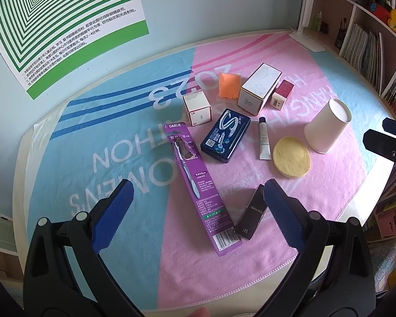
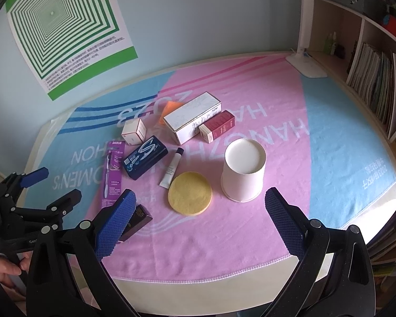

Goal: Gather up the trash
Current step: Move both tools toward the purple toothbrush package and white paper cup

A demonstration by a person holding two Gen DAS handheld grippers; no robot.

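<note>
We hold both grippers above the near edge of a pink and blue towel (image 2: 224,237). Our left gripper (image 1: 198,192) has its jaws spread wide and grips nothing; under the gap lies a purple toothbrush pack (image 1: 198,185), and the right blue pad (image 1: 279,211) overlaps the near end of a dark slim box (image 1: 250,216) just beside the pack. Our right gripper (image 2: 199,200) is likewise wide apart and empty, hanging over bare pink cloth.

Just beyond it sits a round yellow sponge (image 2: 190,193), with an upturned white paper cup (image 2: 244,170) beside it on the right. A small white tube (image 2: 172,167) lies between the sponge and a dark blue tin (image 2: 145,156).

Farther back stand a small white box (image 2: 134,131), a long white box (image 2: 192,117) lying on its side, and a red box (image 2: 217,126) touching it. An orange packet (image 1: 229,85) lies behind these.

At the far right corner rests a white lamp base (image 2: 306,64), beside a bookshelf (image 2: 369,60). A green-striped poster (image 2: 63,29) hangs on the wall.
</note>
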